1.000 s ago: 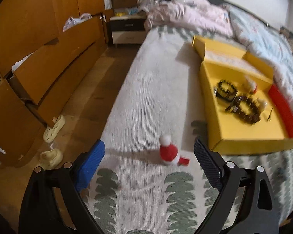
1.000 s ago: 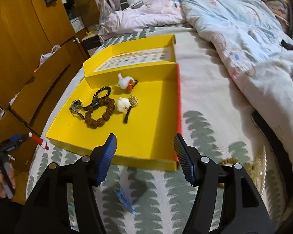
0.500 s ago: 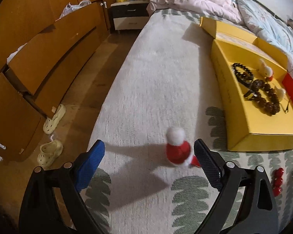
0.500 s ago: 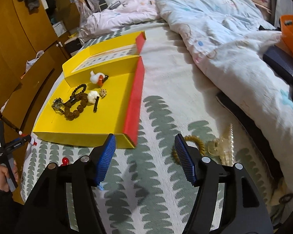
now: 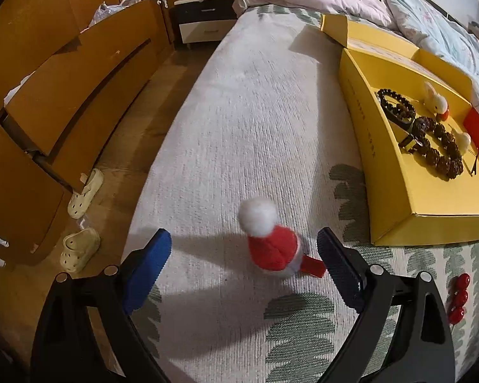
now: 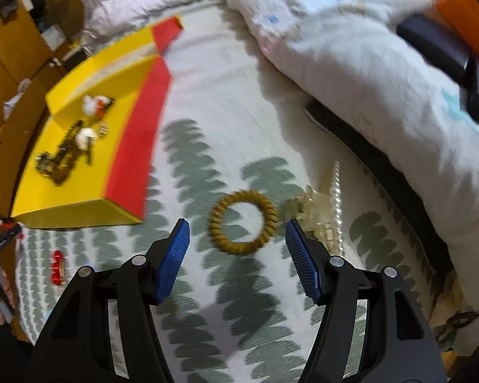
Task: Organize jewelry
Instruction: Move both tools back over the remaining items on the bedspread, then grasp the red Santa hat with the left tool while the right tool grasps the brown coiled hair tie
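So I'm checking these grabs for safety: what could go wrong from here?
The left hand-held gripper is off-centre: its right finger may knock the Santa hat clip aside. The right hand-held gripper, straddling the spiral hair tie, could snag the pearl hair claw beside it.

blur and cut-offs on the bed

the jewelry (image 6: 68,150) in the yellow box (image 6: 64,214) was smeared, perhaps bead bracelets; the red clip (image 5: 313,265) sat half behind the santa hat (image 5: 271,245).
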The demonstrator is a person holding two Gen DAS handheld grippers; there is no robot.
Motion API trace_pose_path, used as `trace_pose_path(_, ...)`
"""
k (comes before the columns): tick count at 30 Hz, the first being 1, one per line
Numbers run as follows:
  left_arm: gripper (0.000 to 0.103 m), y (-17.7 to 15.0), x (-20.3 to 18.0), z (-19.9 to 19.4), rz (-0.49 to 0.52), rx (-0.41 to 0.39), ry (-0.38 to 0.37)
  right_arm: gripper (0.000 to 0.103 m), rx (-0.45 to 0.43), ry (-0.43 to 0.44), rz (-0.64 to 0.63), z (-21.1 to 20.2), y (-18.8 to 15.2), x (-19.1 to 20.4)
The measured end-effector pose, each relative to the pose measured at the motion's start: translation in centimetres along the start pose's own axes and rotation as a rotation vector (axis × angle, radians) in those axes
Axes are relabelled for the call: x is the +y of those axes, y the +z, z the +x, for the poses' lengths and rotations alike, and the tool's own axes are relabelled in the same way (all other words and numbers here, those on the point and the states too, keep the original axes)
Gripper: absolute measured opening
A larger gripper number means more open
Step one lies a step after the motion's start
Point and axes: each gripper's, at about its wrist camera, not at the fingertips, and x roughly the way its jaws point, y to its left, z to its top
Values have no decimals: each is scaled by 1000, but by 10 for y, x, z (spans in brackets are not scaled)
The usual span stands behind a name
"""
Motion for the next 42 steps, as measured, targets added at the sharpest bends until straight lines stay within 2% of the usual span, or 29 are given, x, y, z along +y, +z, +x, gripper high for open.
trace_pose_path(5,91,1,-2,5,-2,11,-6,65,27,44,8,12,1,-1)
trace_pose_path(15,91,1,-6,11,4,22,-5,65,68,-87,-59,40,5,12)
trace_pose_path(24,90,1,-7,14,-2,21,-15,62,75,-68,-22,51,6,10)
trace_pose_path(26,78,1,-7,14,-14,28,-42,55,70,-68,-15,50,8,9)
trace_pose_path(28,70,1,-8,13,-23,37,-79,50,69,-65,-5,48,8,8)
trace_pose_path(31,62,2,-11,12,-10,33,-89,44,68,-57,7,45,7,7)
trace_pose_path(33,56,3,-12,11,-11,32,-100,42,65,-38,18,44,7,6)
trace_pose_path(35,44,4,-10,8,-15,25,-111,40,63,-9,30,41,7,6)
trace_pose_path(38,41,5,-7,4,-24,11,-113,40,35,8,31,28,8,7)
trace_pose_path(39,32,6,-5,3,-27,4,-112,40,26,15,29,25,9,8)
trace_pose_path(42,29,9,1,0,-50,-5,-136,40,-3,44,31,11,9,10)
